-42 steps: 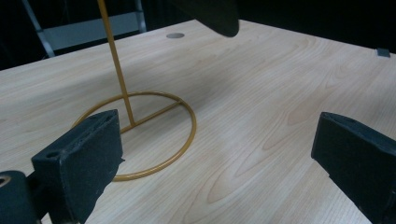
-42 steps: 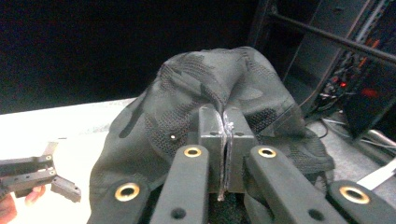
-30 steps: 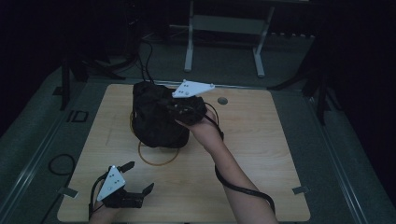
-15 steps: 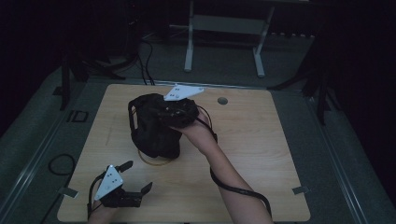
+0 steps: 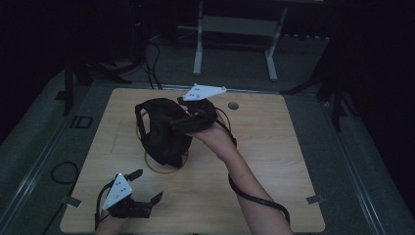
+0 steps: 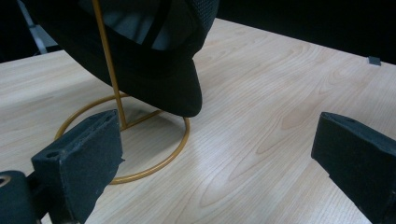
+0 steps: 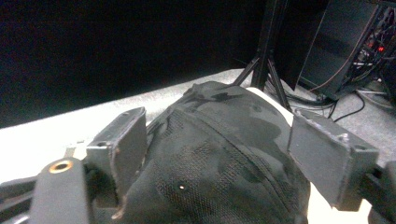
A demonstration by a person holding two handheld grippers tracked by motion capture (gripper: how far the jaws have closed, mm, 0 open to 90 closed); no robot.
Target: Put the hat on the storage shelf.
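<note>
Black cap (image 5: 164,132) sits on the gold wire stand (image 5: 166,164), out in the middle of the wooden counter (image 5: 274,161), its brim hanging down over the stand's ring base. Right gripper (image 5: 188,120) is at the crown, jaws spread to either side of the fabric in the right gripper view, not pinching it as far as I can see. Left gripper (image 5: 147,188) waits down at the near edge, well apart from the cap, jaws spread wide with bare wood between them.
</note>
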